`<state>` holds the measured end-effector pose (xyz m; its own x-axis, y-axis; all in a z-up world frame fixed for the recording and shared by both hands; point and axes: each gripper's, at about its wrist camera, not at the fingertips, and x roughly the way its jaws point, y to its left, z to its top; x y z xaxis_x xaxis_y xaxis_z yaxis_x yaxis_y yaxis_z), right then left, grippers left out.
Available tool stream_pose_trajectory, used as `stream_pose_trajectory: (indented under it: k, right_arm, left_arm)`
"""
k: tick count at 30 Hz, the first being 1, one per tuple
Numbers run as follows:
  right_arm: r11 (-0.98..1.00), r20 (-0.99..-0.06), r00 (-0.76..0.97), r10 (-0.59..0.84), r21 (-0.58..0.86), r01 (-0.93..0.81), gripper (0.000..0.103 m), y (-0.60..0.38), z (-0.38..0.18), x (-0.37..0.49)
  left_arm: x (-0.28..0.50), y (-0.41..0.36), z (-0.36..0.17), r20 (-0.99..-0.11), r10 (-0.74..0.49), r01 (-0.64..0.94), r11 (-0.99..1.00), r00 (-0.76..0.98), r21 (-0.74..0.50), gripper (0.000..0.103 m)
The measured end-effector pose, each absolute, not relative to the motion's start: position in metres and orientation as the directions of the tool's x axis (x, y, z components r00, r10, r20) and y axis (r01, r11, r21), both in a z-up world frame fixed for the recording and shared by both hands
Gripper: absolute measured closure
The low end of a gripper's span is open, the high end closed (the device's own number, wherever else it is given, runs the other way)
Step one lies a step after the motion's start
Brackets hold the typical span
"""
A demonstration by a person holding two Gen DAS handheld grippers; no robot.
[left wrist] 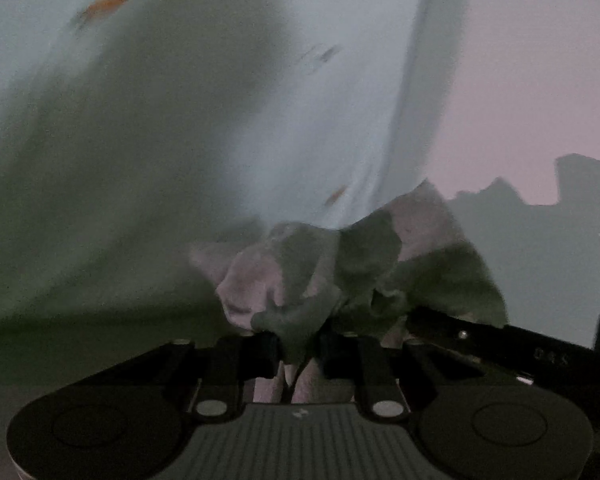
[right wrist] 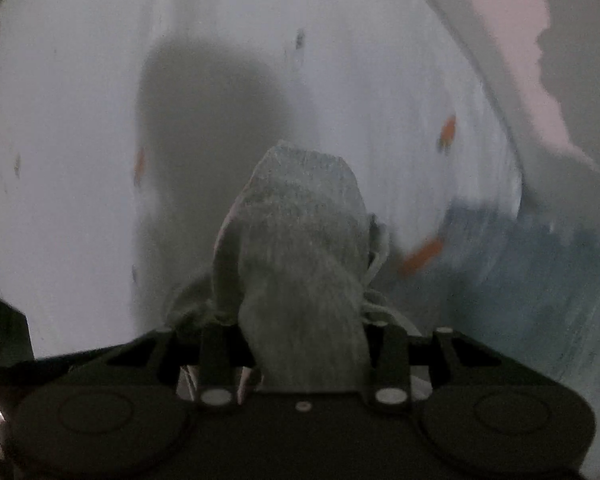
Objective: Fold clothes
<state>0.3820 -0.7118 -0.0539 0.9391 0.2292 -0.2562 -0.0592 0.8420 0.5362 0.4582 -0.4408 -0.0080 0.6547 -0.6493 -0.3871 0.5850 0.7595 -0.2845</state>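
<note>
Both views are dim and blurred. My left gripper [left wrist: 298, 350] is shut on a bunched fold of a grey-pink garment [left wrist: 300, 280] that crumples just past its fingers. My right gripper [right wrist: 306, 354] is shut on another part of the grey garment [right wrist: 300, 240], which stands up between its fingers with a white drawstring at its right side. Behind both lies a pale cloth with small orange marks [left wrist: 220, 100], which also fills the right wrist view [right wrist: 80, 120].
A pinkish wall [left wrist: 540, 80] with dark shadows shows at the right of both views. A blue blurred patch [right wrist: 520, 272] lies right of my right gripper. The other gripper's black body [left wrist: 500, 344] reaches in at the lower right of the left wrist view.
</note>
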Motion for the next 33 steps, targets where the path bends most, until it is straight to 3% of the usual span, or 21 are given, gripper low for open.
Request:
stream_pose_trajectory:
  k: [4,6,8,10,13,15,18,21,23,24,25,28,30,31,33]
  right_arm:
    - [0.836,-0.2,0.959,0.2,0.546,-0.061,0.063,-0.769,0.007,0.371]
    - [0.842,-0.208,0.957,0.201,0.535,-0.06,0.059,-0.794,0.025,0.38]
    - [0.85,-0.251,0.945,0.209,0.524,-0.049,0.05,-0.821,0.026,0.398]
    - [0.903,-0.333,0.933,0.137,0.429,0.021,0.03,-0.835,0.007,0.431]
    - [0.961,-0.423,0.905,-0.047,0.229,0.158,0.026,-0.846,-0.031,0.46]
    - [0.967,-0.479,0.87,-0.12,0.141,0.212,0.026,-0.845,-0.048,0.466]
    - [0.973,-0.402,0.895,-0.191,0.045,0.227,0.024,-0.827,-0.054,0.448]
    - [0.963,-0.31,0.913,-0.264,-0.032,0.268,0.028,-0.808,-0.055,0.428]
    - [0.96,-0.281,0.92,-0.275,-0.026,0.279,0.05,-0.801,-0.059,0.419]
    - [0.957,-0.29,0.916,-0.278,0.0,0.29,0.066,-0.802,-0.067,0.418]
    - [0.949,-0.31,0.905,-0.291,0.024,0.313,0.07,-0.803,-0.078,0.419]
    - [0.912,-0.402,0.852,-0.335,0.09,0.4,0.07,-0.812,-0.11,0.416]
    - [0.883,-0.457,0.831,-0.317,0.176,0.434,0.07,-0.819,-0.135,0.417]
    - [0.869,-0.465,0.829,-0.31,0.214,0.446,0.067,-0.821,-0.145,0.418]
    - [0.854,-0.464,0.819,-0.337,0.216,0.474,0.06,-0.821,-0.149,0.42]
  left_arm:
    - [0.455,-0.473,0.034,-0.272,-0.751,0.664,0.66,0.602,-0.352,0.085]
    - [0.463,-0.492,0.035,-0.265,-0.757,0.662,0.652,0.598,-0.369,0.081]
    - [0.481,-0.517,0.02,-0.322,-0.725,0.629,0.689,0.609,-0.36,0.077]
    - [0.504,-0.542,-0.009,-0.425,-0.672,0.591,0.739,0.607,-0.323,0.047]
    - [0.533,-0.558,-0.056,-0.566,-0.553,0.528,0.818,0.611,-0.229,0.045]
    - [0.542,-0.554,-0.071,-0.606,-0.516,0.498,0.84,0.605,-0.218,0.045]
    - [0.543,-0.552,-0.073,-0.593,-0.524,0.492,0.838,0.611,-0.234,0.04]
    - [0.535,-0.563,-0.071,-0.565,-0.551,0.527,0.819,0.614,-0.226,0.032]
    - [0.54,-0.574,-0.075,-0.544,-0.583,0.555,0.797,0.603,-0.239,0.032]
    - [0.544,-0.581,-0.077,-0.536,-0.597,0.567,0.787,0.597,-0.245,0.032]
    - [0.546,-0.589,-0.078,-0.53,-0.606,0.577,0.779,0.594,-0.244,0.032]
    - [0.548,-0.617,-0.087,-0.521,-0.611,0.601,0.77,0.597,-0.213,0.031]
    - [0.551,-0.638,-0.101,-0.526,-0.63,0.627,0.749,0.572,-0.215,0.026]
    - [0.555,-0.645,-0.111,-0.536,-0.639,0.634,0.739,0.552,-0.227,0.019]
    - [0.56,-0.648,-0.13,-0.549,-0.638,0.63,0.739,0.54,-0.239,0.017]
